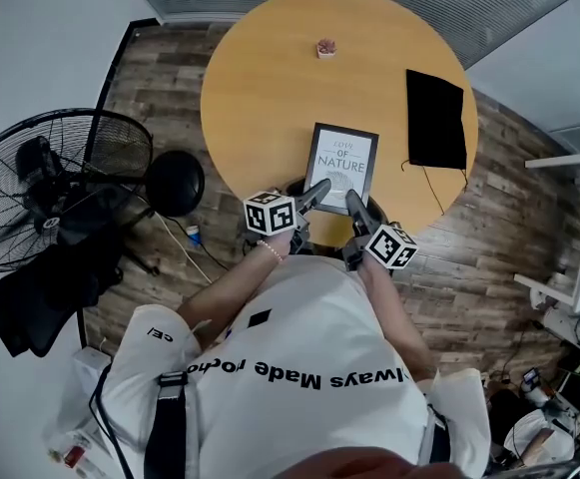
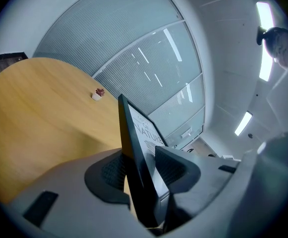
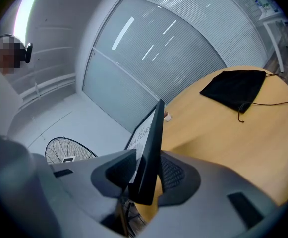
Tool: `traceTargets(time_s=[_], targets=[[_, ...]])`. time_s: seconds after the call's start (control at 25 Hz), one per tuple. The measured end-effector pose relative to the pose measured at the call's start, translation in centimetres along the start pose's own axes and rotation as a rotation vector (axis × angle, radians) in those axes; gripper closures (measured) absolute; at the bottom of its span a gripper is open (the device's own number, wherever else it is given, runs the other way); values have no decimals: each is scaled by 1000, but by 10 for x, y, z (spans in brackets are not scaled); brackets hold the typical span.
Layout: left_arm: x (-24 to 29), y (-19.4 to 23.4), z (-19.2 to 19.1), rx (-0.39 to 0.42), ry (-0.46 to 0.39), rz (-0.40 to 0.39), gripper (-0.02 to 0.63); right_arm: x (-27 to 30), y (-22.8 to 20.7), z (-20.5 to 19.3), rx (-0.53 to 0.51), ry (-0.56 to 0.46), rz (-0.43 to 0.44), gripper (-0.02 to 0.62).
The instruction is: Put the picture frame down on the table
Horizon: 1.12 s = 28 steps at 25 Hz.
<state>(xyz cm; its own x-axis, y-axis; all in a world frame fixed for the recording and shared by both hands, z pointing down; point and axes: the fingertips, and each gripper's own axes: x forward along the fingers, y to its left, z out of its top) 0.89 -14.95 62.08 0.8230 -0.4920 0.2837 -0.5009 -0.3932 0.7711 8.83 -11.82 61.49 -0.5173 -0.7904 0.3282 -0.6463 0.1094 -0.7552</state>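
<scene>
Wood-tone round tabletop (image 1: 270, 88): picture frame (image 1: 341, 166) face-up by the near rim, held at its near edge.

Left gripper (image 1: 316, 193) and right gripper (image 1: 354, 206) each have the frame's edge between their pads, narrow, with no gap I can make out, so both read as clamped on the frame. Far end low over the wood; contact cannot be confirmed. Risks as judged: the near edge sits close to the rim, so letting go with too much overhang could tip the frame off toward the person. One side letting go first would drop a corner and rap the glass. Containers: small white pot (image 1: 325, 48) well apart at the far side, something reddish in it, likely a plant. Black pouch (image 1: 436, 120) to the right lies flat, contents not visible.
</scene>
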Motion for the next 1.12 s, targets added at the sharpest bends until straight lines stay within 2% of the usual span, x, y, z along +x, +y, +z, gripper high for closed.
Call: traceTargets(time_s=[0.48, 1.12], targets=[[13, 23, -13, -2, 29, 24, 446, 12, -21, -8, -43, 34, -44, 459], [26, 48, -26, 35, 79, 88, 419, 24, -49, -19, -55, 73, -102, 447]])
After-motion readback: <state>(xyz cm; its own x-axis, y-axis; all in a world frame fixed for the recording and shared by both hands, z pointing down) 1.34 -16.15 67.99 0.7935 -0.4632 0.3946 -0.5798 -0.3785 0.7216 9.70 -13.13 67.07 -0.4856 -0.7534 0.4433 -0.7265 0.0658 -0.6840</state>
